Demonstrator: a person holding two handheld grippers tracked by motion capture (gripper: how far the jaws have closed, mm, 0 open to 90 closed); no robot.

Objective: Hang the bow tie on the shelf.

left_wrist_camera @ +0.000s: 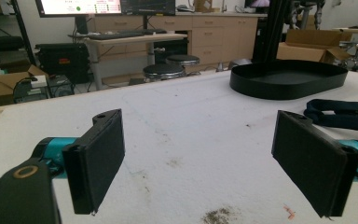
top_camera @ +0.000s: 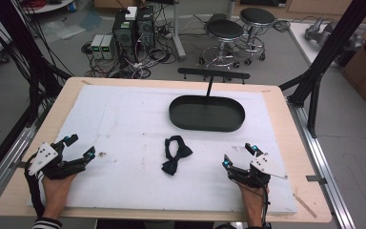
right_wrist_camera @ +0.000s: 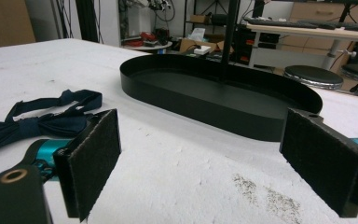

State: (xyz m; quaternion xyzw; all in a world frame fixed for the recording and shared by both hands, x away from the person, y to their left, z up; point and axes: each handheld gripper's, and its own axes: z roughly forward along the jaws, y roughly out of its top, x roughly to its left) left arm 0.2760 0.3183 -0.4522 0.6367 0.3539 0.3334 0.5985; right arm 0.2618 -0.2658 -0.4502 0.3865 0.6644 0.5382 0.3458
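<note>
White pad [top_camera: 124, 119]: dark navy bow tie [top_camera: 175, 155], strap looped.

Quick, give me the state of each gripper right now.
Left gripper: open, holding nothing.
Right gripper: open, holding nothing; the bow tie lies untouched on the table.

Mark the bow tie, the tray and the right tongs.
bow tie [top_camera: 174, 157]: high view, on the knot at its middle.
tray [top_camera: 207, 128]: high view, on its near wall.
right tongs [top_camera: 239, 156]: high view, midway between the open tips.
</note>
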